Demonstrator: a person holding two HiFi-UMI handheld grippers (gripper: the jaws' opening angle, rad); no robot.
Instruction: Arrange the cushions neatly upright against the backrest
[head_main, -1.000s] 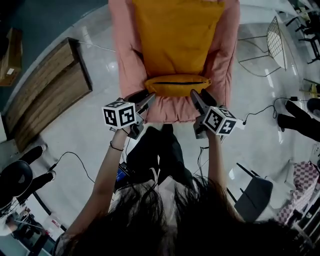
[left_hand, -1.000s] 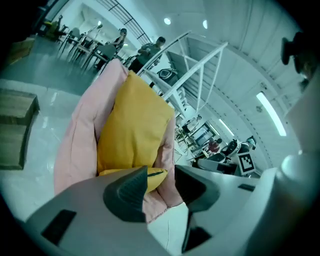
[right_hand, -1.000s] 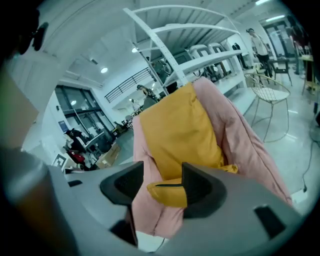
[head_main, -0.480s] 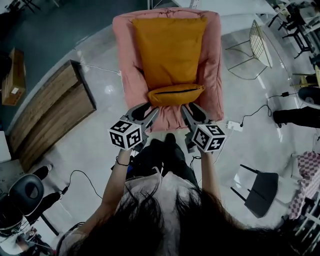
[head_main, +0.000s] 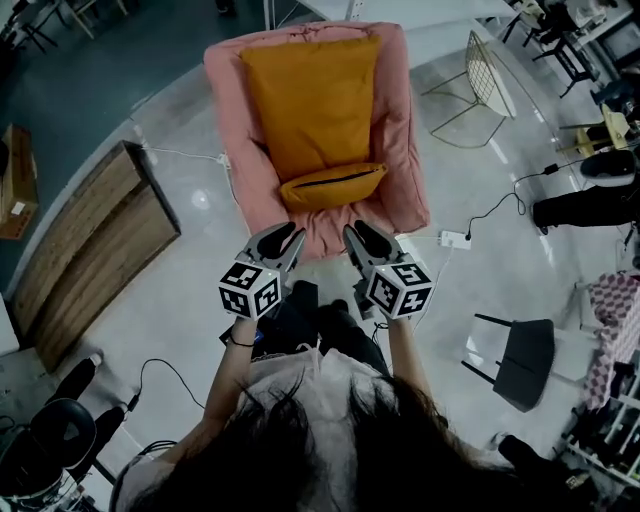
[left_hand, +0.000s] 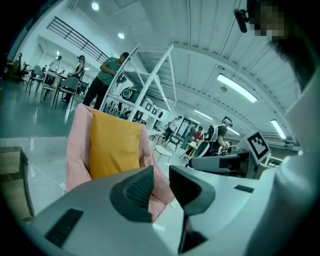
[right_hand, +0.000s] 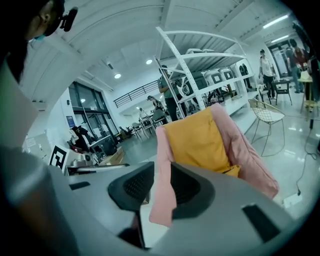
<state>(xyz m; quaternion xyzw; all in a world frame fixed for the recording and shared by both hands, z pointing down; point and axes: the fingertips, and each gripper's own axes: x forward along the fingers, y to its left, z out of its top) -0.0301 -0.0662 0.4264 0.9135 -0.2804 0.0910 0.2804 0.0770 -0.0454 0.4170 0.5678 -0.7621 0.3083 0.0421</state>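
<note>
1. Nearest, at lower centre of the head view, the person holds both tools over the floor (head_main: 185, 295), just short of the front edge of the pink armchair (head_main: 398, 160).
2. The left hand-held gripper (head_main: 291, 237) has its jaws a narrow slit apart with nothing between them; they have just been closing.
3. The right hand-held gripper (head_main: 352, 233) shows a slightly wider gap, also empty, and its jaws too have just been closing.
4. A second ago both sets of tips sat just beside the ends of the small orange cushion (head_main: 332, 186). Now they are drawn back clear of the seat, and the armchair sits higher in the frame.
5. That cushion lies on the seat with its dark zip facing forward, touching the foot of the large orange cushion (head_main: 305, 110).
6. The large one stands upright against the backrest (head_main: 295, 36).
7. Farther out, a wooden platform (head_main: 90, 240) lies at left and a wire chair (head_main: 490, 85) stands at upper right.
</note>
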